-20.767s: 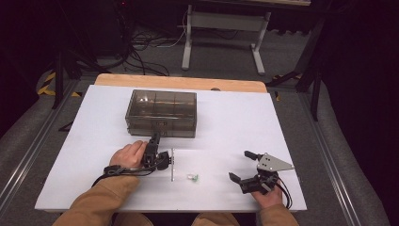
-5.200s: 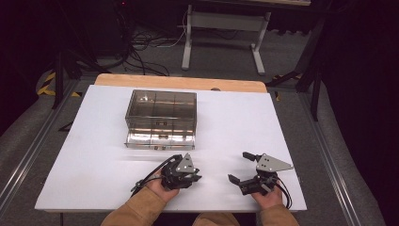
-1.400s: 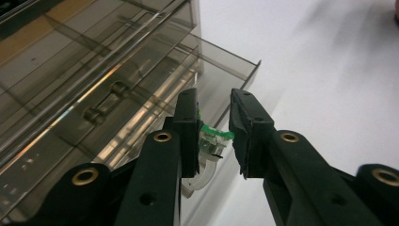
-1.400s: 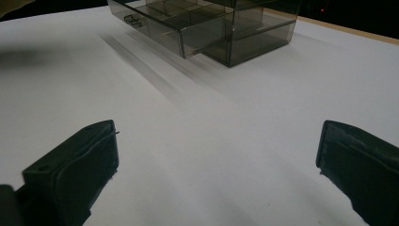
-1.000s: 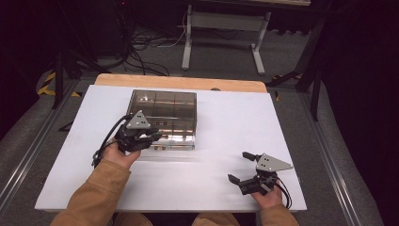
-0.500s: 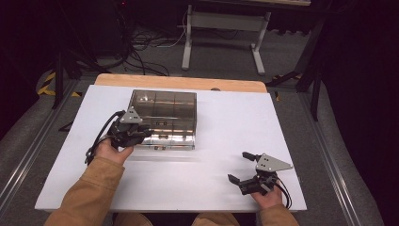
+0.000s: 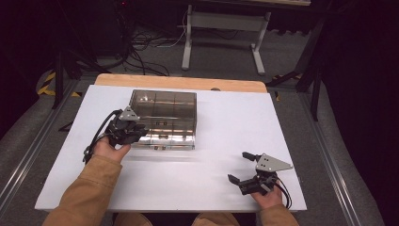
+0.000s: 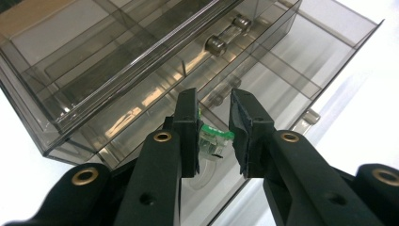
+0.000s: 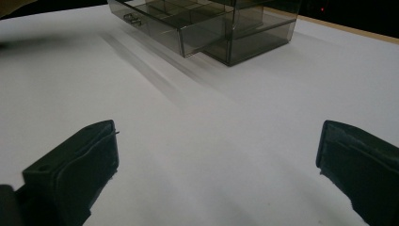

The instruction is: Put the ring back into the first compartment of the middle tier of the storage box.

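- The left gripper (image 7: 137, 129) is at the left end of the smoky see-through drawer box (image 7: 164, 106), which sits on the far left part of the white table (image 7: 226, 136).
- The bottom drawer (image 7: 164, 140) of the box is pulled out a bit toward the near side.
- In the left gripper view, the left gripper (image 8: 214, 125) holds a small clear and green part (image 8: 211, 139) between its two black jaws. The jaws are close together, clamped on the part.
- The part hangs right over the open drawer (image 8: 263, 75), above one of its little compartments.
- Thin walls split the drawer into many small spaces. These walls stand close under the jaws.
- Farther along the drawer are two small round silver pieces (image 8: 228, 35); I cannot tell what they are.
- The top of the box hangs over the far part of the drawer, so the far compartments are partly covered.
- The right gripper (image 7: 244, 167) is well apart from the box, near the right front edge of the table.
- In the right gripper view, its jaws are wide apart with nothing between them, just bare white table (image 9: 211, 141). The box (image 9: 207, 23) is far off in that view.
- A brown sleeve (image 7: 89, 188) comes in from the near left.
- Beyond the table are dark cables (image 7: 141, 42) and a grey metal stand (image 7: 221, 28) on the floor.
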`<state>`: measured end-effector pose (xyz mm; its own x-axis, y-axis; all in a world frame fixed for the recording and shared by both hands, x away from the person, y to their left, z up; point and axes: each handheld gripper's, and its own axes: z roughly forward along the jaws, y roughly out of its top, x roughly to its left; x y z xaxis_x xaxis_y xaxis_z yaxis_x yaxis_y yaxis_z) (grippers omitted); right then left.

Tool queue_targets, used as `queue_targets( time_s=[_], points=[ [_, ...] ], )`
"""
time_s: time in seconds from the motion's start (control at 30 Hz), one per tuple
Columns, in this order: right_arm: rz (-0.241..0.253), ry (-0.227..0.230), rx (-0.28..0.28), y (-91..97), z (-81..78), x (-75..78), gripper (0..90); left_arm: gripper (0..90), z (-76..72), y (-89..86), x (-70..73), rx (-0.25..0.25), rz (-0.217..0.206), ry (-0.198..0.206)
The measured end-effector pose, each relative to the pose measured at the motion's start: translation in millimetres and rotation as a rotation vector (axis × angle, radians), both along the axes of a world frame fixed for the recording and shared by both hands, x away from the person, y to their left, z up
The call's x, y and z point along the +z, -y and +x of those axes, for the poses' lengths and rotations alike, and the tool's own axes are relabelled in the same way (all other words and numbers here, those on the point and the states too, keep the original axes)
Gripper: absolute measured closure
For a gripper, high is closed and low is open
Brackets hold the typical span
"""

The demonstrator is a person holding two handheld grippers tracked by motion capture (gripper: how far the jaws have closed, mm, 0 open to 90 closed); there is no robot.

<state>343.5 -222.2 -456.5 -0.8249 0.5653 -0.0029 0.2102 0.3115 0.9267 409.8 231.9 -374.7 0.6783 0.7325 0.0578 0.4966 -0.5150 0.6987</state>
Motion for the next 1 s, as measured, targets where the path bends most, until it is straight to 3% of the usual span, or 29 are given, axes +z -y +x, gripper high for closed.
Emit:
queue_targets(
  time_s=[0.6,1.0],
  points=[
    [0.0,-0.001,0.0,0.0,0.0,0.0,0.0,73.7,8.0,-5.0,-8.2,0.013,0.019,-0.032],
    [-0.001,0.0,0.001,-0.1,0.1,0.0,0.0,73.7,11.9,-7.0,-18.3,0.017,0.026,-0.075]
  ],
)
